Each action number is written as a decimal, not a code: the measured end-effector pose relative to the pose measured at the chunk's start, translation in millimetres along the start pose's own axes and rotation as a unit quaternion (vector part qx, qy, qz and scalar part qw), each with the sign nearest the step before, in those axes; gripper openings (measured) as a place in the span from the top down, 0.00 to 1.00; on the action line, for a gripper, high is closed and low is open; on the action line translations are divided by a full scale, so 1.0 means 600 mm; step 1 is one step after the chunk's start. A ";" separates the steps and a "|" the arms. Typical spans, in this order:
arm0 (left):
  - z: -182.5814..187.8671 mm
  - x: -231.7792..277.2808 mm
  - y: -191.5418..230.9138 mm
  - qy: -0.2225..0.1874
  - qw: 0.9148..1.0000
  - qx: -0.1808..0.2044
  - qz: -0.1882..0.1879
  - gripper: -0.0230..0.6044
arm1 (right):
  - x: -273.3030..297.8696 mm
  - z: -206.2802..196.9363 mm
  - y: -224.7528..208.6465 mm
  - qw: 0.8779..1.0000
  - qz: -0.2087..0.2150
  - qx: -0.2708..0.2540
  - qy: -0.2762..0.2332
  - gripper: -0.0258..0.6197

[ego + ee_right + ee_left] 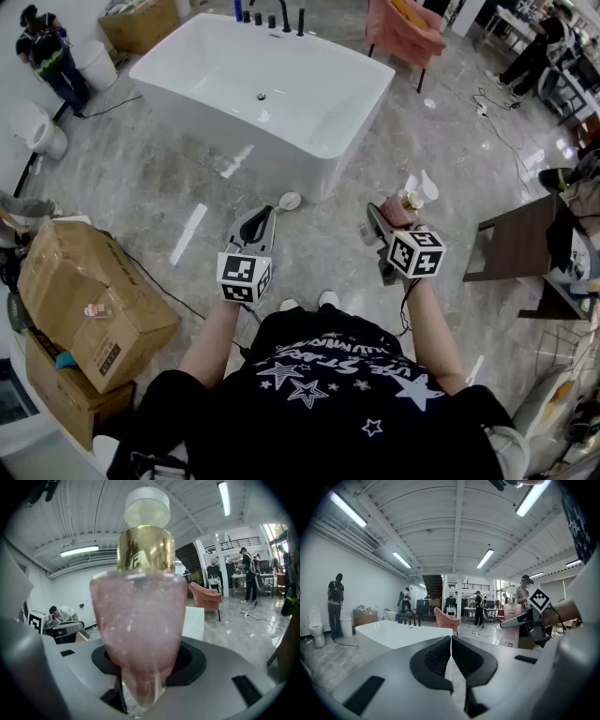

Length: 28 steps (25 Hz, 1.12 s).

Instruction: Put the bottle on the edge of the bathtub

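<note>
A pink bottle (pixel 138 634) with a gold collar and a white cap stands upright in my right gripper (pixel 140 667), whose jaws are shut on its lower body. In the head view the pink bottle (pixel 405 206) and right gripper (pixel 384 223) hang over the marble floor, to the right of and nearer than the white bathtub (pixel 370 80). My left gripper (pixel 258 225) is held level beside it, jaws shut and empty; its tips (pixel 451 641) meet in the left gripper view. From there the bathtub (pixel 384 632) lies ahead to the left, the pink bottle (pixel 512 620) to the right.
Black taps and small bottles (pixel 272 19) stand on the tub's far rim. A pink armchair (pixel 405 28) is behind the tub. Cardboard boxes (pixel 89 300) pile at my left, a dark table (pixel 520 244) at my right. A small white disc (pixel 290 201) lies on the floor. People stand at both far corners.
</note>
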<state>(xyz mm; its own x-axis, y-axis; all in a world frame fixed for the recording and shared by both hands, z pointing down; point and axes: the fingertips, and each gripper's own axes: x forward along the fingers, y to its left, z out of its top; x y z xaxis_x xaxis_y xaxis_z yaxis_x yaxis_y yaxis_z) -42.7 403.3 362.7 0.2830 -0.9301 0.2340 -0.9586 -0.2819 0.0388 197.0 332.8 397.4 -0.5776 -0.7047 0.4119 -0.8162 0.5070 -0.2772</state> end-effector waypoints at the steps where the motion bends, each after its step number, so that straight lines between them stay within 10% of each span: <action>1: 0.000 0.001 0.000 -0.001 1.000 0.001 0.000 0.93 | 0.001 -0.001 0.000 1.000 0.001 0.000 0.001 0.62; 28: -0.019 0.002 0.116 0.017 1.000 -0.014 0.016 0.93 | 0.087 -0.002 0.000 0.999 -0.029 0.034 -0.001 0.62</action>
<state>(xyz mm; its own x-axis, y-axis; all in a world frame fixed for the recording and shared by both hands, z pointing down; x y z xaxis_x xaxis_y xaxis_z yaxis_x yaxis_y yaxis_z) -109.6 385.2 376.9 0.2511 -0.9299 0.2689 -0.9679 -0.2449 0.0570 166.8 296.8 420.1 -0.5290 -0.7329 0.4278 -0.8475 0.4304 -0.3108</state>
